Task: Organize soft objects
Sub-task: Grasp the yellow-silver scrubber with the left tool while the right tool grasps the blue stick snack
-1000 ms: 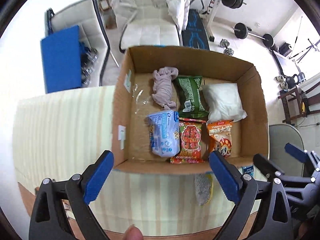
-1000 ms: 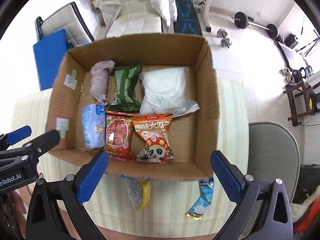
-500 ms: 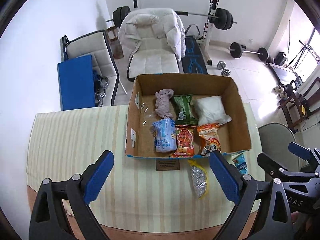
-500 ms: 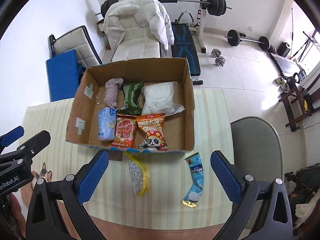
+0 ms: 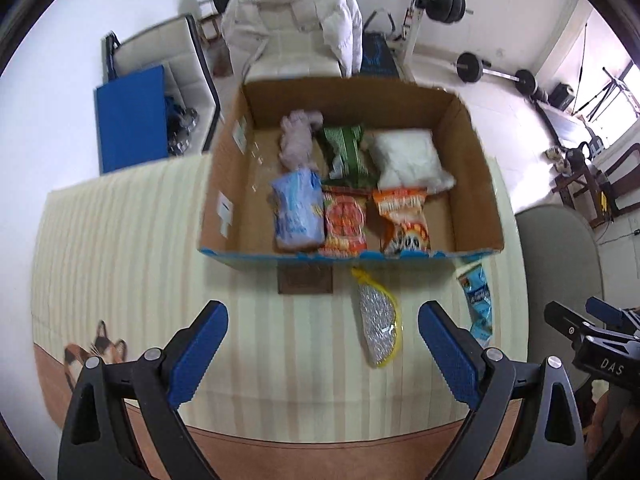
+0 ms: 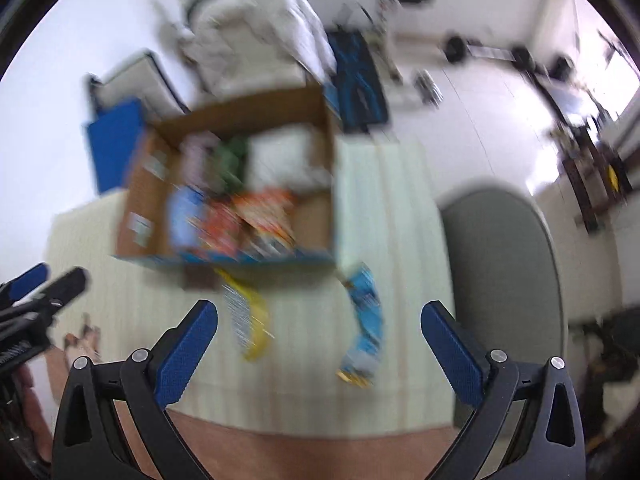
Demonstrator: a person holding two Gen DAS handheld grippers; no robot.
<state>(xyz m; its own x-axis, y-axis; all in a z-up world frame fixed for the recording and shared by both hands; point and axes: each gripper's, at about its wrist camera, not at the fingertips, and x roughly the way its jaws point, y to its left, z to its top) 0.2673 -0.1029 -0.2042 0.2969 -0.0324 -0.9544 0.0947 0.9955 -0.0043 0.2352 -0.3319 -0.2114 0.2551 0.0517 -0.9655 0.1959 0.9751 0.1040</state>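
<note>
Sitting on the striped desk [image 5: 120, 240], the cardboard box [image 5: 224, 184] serves as the landmark for everything else. Inside it, along the far wall, lie a pale crumpled cloth [image 5: 298, 140], a green snack bag [image 5: 346, 152] and a white pillow-like bag [image 5: 408, 160]; nearer the front wall lie a blue tissue pack [image 5: 298, 210], a red snack bag [image 5: 345, 224] and an orange snack bag [image 5: 404, 220]. Outside the box, just beyond its front wall, a yellow-netted silvery scrubber [image 5: 378, 320] lies on the desk, and a light-blue packet [image 5: 478, 300] lies off the box's front right corner. Both sets of tongs hang on the near side of the box, above the desk edge: the left tongs [image 5: 322, 352] are spread wide and empty, and the right tongs [image 6: 318, 348] are likewise released, grasping nothing. The right wrist view is heavily blurred, though the box [image 6: 320, 184], scrubber [image 6: 244, 320] and packet [image 6: 366, 320] remain recognisable.
</note>
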